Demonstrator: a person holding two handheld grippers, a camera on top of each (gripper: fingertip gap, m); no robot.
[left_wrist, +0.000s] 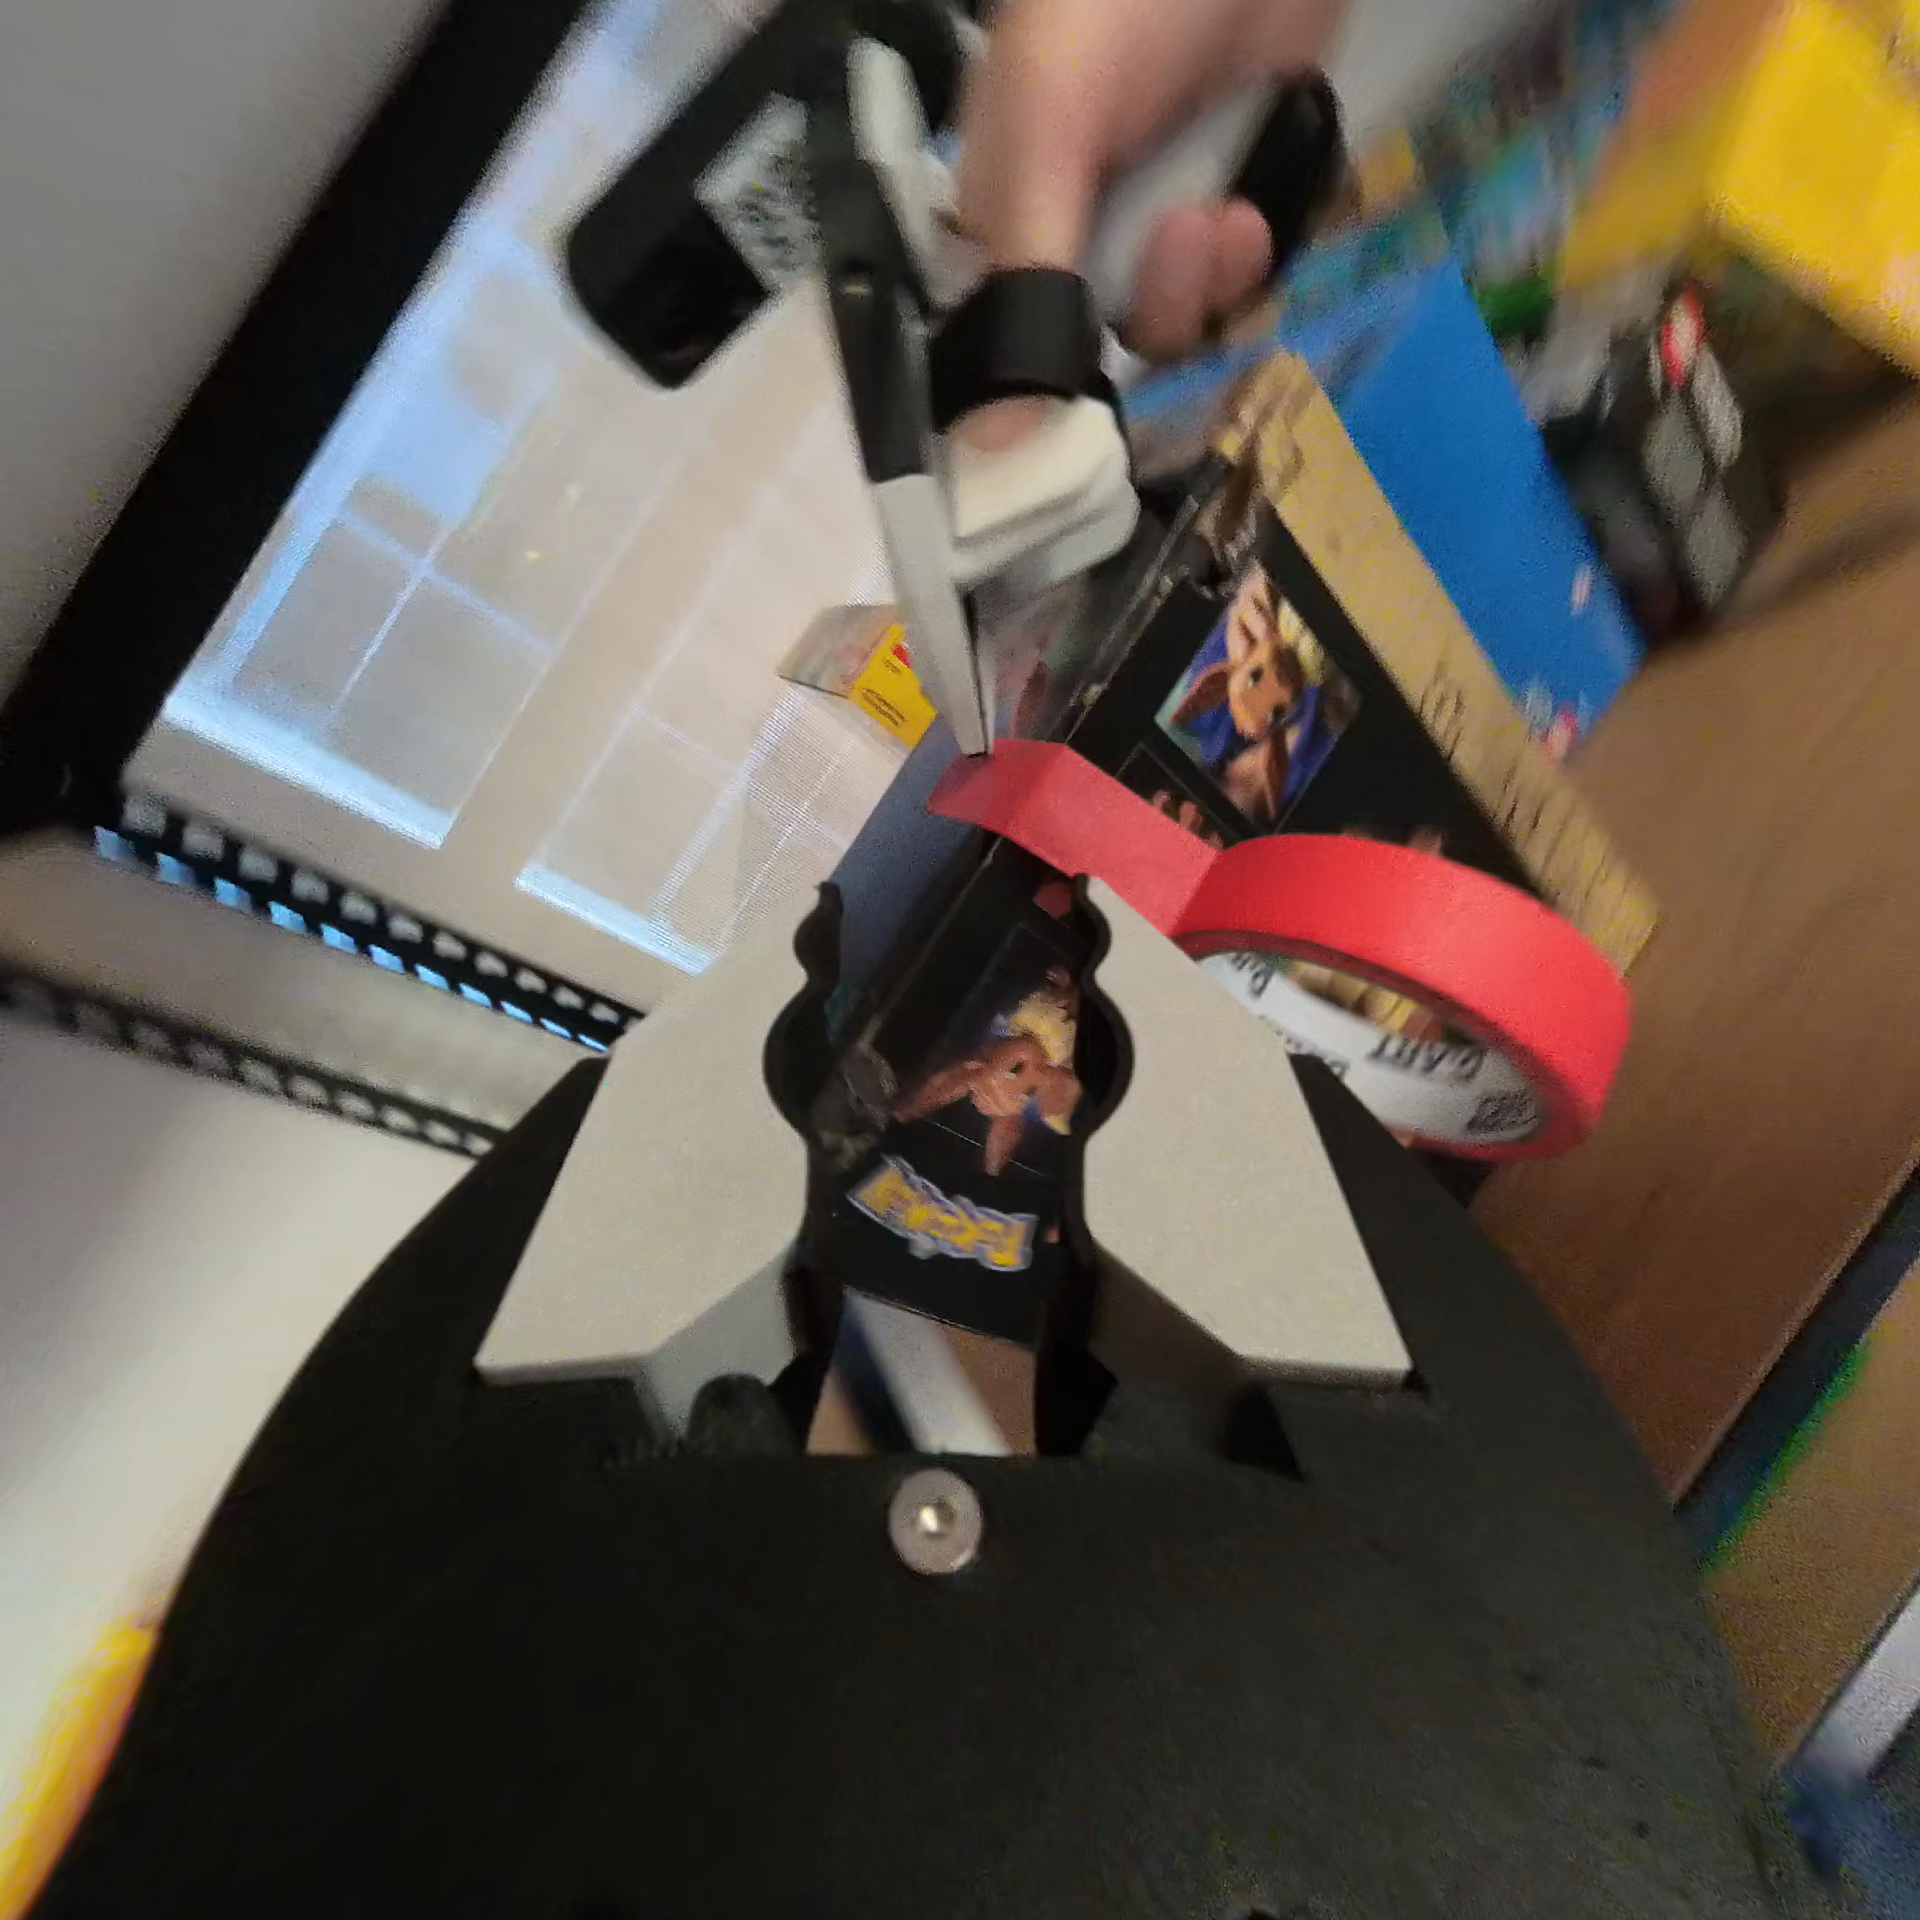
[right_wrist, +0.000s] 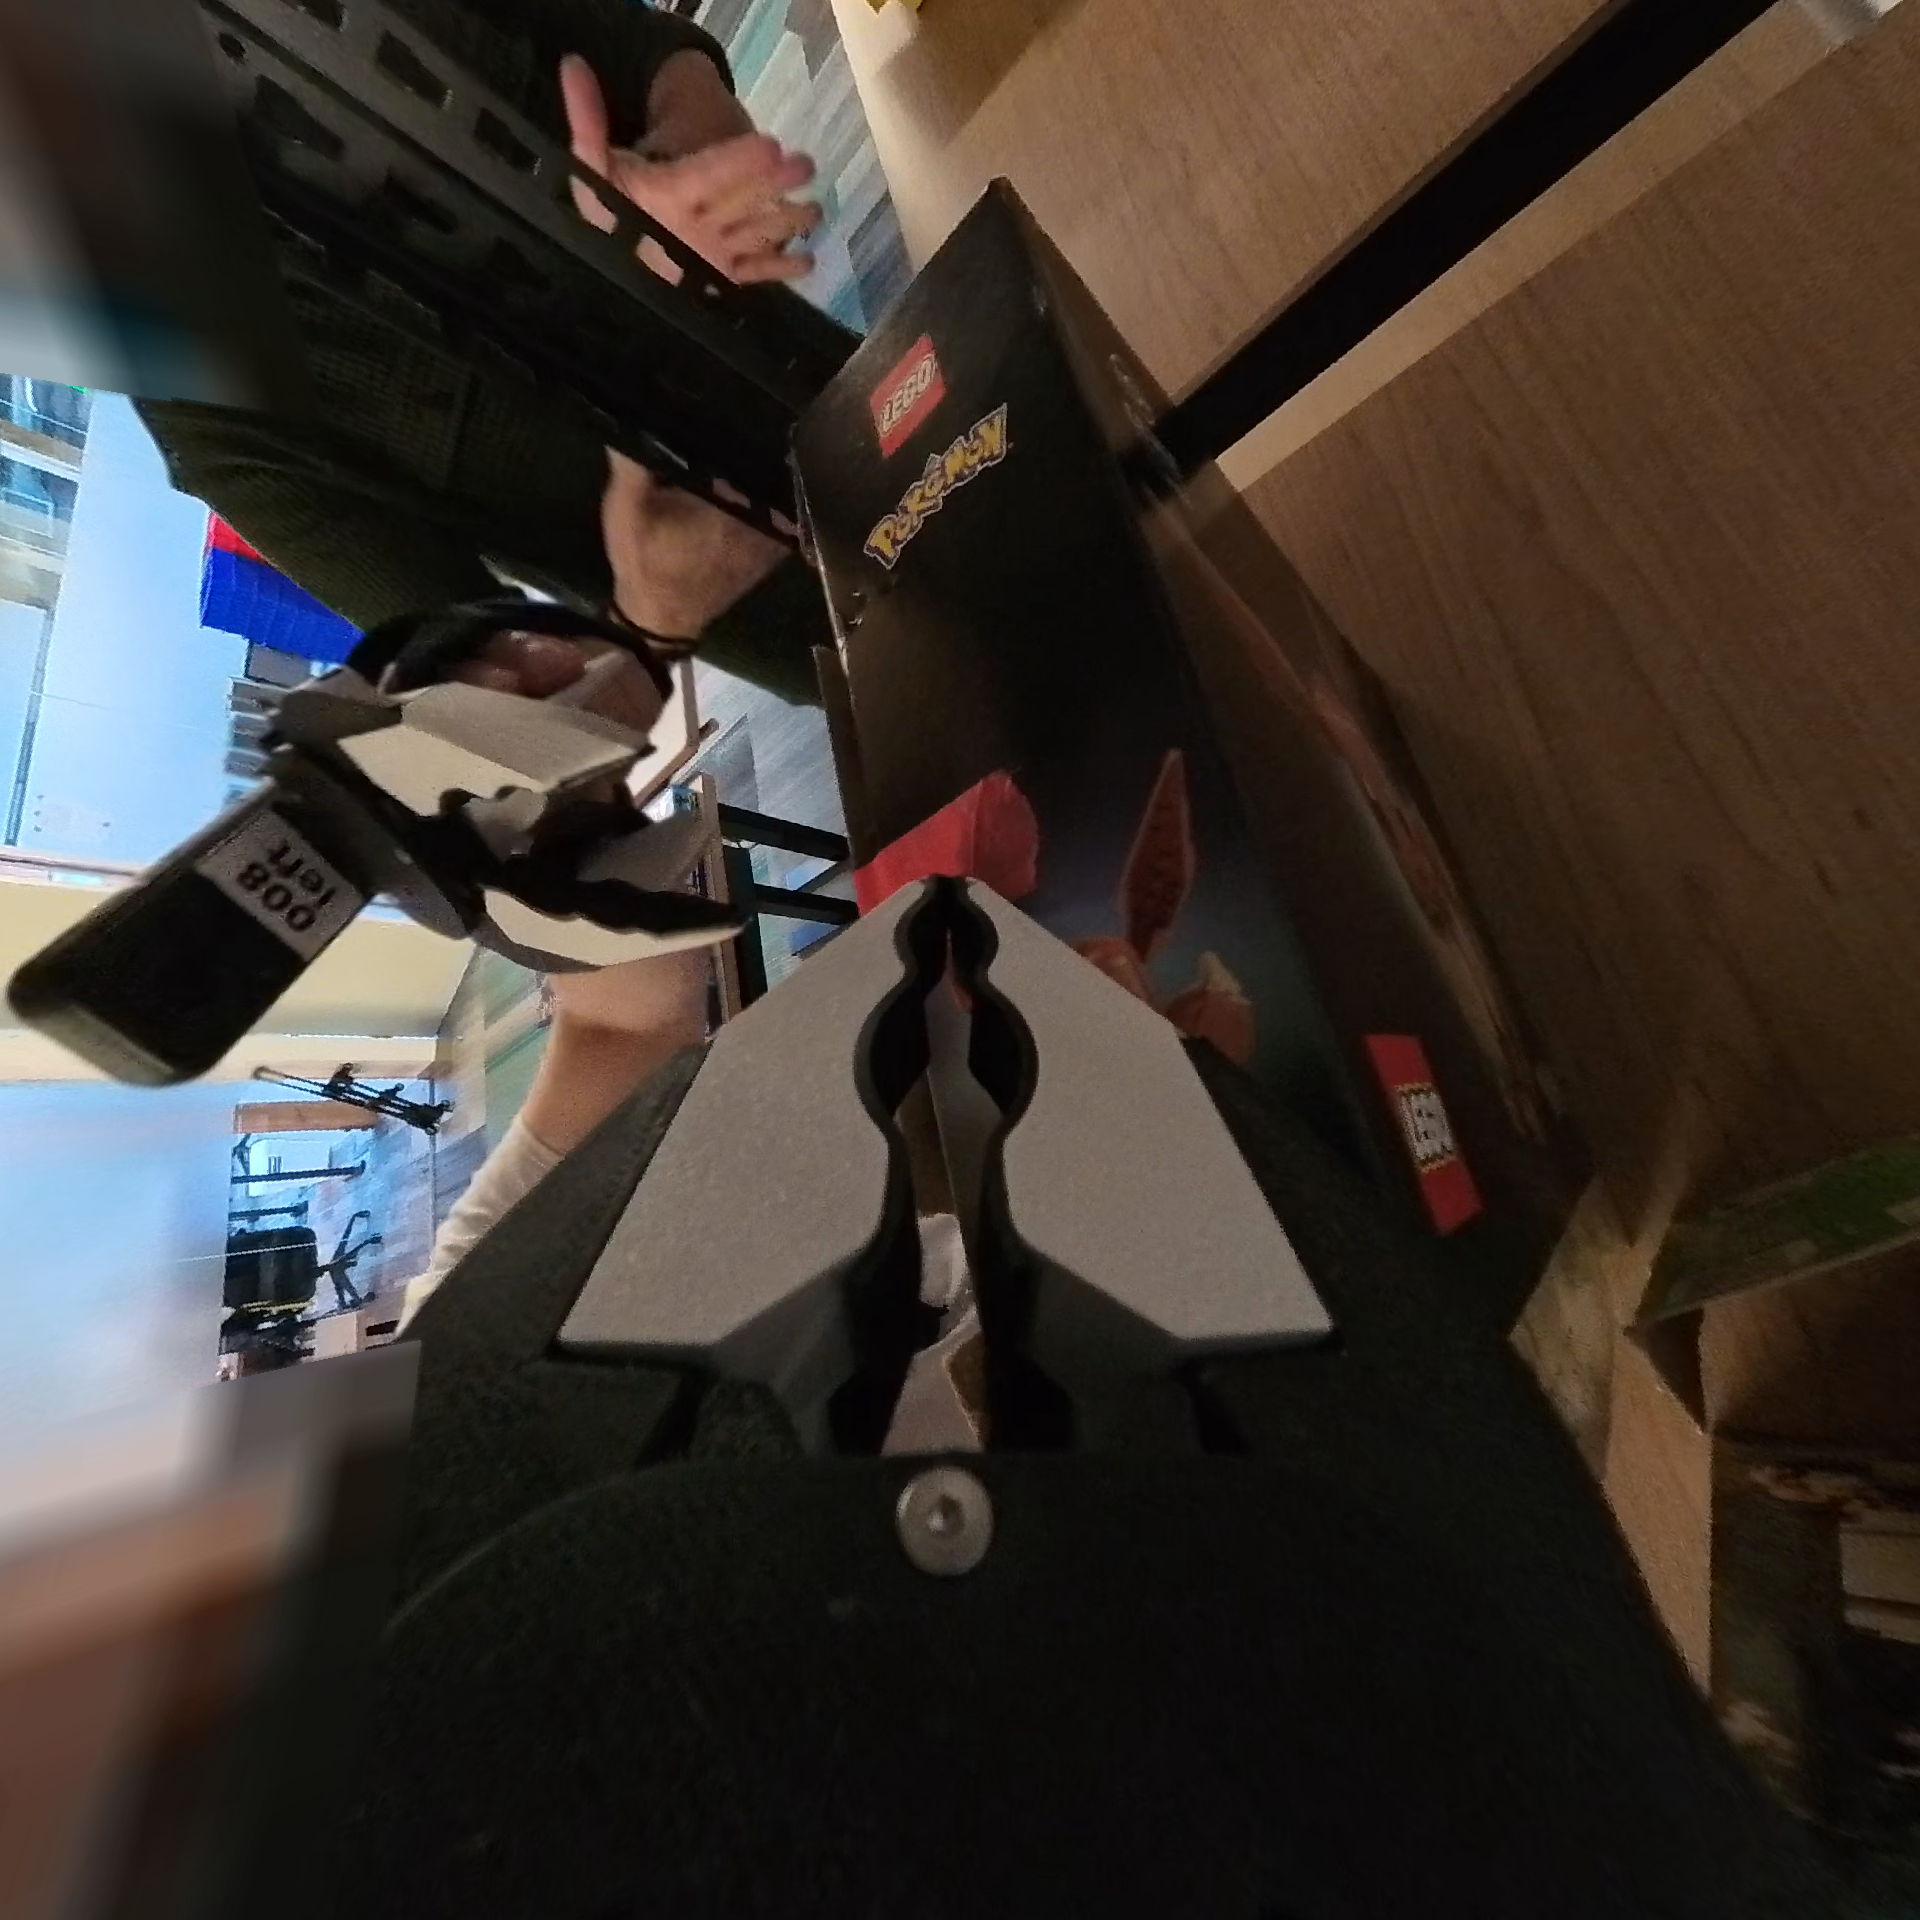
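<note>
My right gripper (right_wrist: 945, 883) is shut on the free end of a red masking tape strip (right_wrist: 935, 831), close against a black toy box (right_wrist: 1039, 623). In the left wrist view the same gripper (left_wrist: 971, 743) pinches the strip's end (left_wrist: 1049, 800), which runs back to the red tape roll (left_wrist: 1455, 935) lying against the black box (left_wrist: 1299, 675). My left gripper (left_wrist: 956, 914) is open with the box showing between its fingers, and the roll is just right of its right finger. It also shows at the left of the right wrist view (right_wrist: 686, 842), beside the box's edge.
A black perforated shelf rail (left_wrist: 312, 914) runs at the left. Blue (left_wrist: 1455, 416) and yellow (left_wrist: 1766, 156) boxes stand behind, and a small yellow box (left_wrist: 883, 686). Wooden panels (right_wrist: 1558, 520) lie to the right, a person's hand (right_wrist: 717, 197) above, and an open cardboard box (right_wrist: 1683, 1475) at lower right. Spacing between my two grippers at the tips: around 7 cm.
</note>
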